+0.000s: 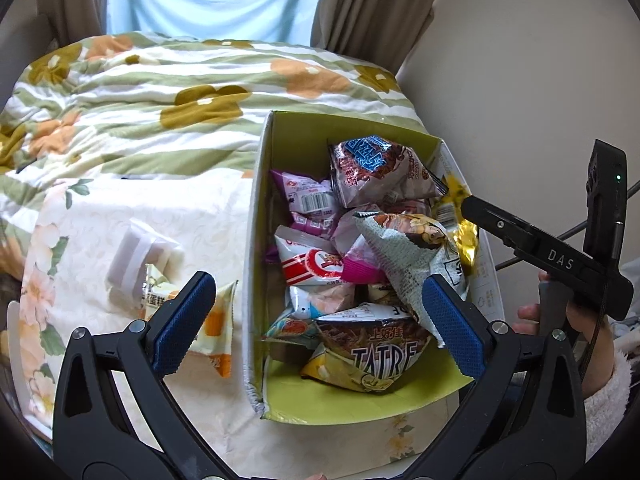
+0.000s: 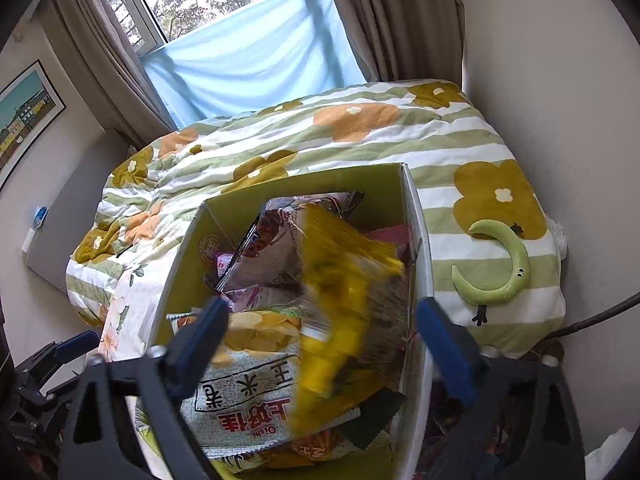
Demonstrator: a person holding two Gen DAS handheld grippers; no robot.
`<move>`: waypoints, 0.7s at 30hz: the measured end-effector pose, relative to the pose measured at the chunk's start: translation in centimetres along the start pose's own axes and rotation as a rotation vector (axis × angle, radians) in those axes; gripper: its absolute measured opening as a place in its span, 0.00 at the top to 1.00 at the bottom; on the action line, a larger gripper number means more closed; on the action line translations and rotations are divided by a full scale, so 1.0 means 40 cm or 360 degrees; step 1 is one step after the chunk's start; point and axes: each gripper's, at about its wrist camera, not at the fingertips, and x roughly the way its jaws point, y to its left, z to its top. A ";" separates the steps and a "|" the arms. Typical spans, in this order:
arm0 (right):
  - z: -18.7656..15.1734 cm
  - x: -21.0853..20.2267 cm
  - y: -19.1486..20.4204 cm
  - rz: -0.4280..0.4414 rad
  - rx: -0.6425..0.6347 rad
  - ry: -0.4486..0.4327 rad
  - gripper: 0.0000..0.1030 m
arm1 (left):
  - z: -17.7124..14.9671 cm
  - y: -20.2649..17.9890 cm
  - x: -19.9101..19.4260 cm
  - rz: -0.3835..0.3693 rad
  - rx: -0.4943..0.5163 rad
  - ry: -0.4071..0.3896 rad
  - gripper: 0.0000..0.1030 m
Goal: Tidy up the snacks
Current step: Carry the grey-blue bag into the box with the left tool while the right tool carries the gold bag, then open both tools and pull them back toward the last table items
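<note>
A cardboard box with a green inside [image 1: 280,408] stands on the bed, filled with several snack bags. It also shows in the right wrist view [image 2: 420,220]. My left gripper [image 1: 316,320] is open and empty, held above the box's near left wall. My right gripper [image 2: 320,336] is open over the box; a yellow snack bag [image 2: 344,280] is blurred between its fingers, apart from both pads. A grey-green chip bag [image 2: 248,384] lies on top of the pile. Two small packets [image 1: 216,328] lie on the bed left of the box.
The box sits on a floral sheet [image 1: 100,240] beside a striped flower quilt [image 1: 160,92]. A green crescent toy [image 2: 500,272] lies on the quilt right of the box. A wall [image 1: 520,80] runs close along the right. Curtains and a window are behind the bed.
</note>
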 end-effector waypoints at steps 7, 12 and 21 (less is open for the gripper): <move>-0.028 0.006 0.010 0.0005 -0.0033 -0.0028 0.00 | -0.027 0.036 0.002 0.0000 -0.0037 0.0038 0.01; -0.018 -0.027 0.027 0.0002 -0.0049 -0.0075 0.00 | -0.032 0.053 -0.033 0.0026 -0.0021 0.0012 0.01; -0.026 -0.143 0.137 -0.0030 -0.0106 -0.0160 0.00 | -0.048 0.162 -0.158 0.0033 0.0008 -0.0100 0.01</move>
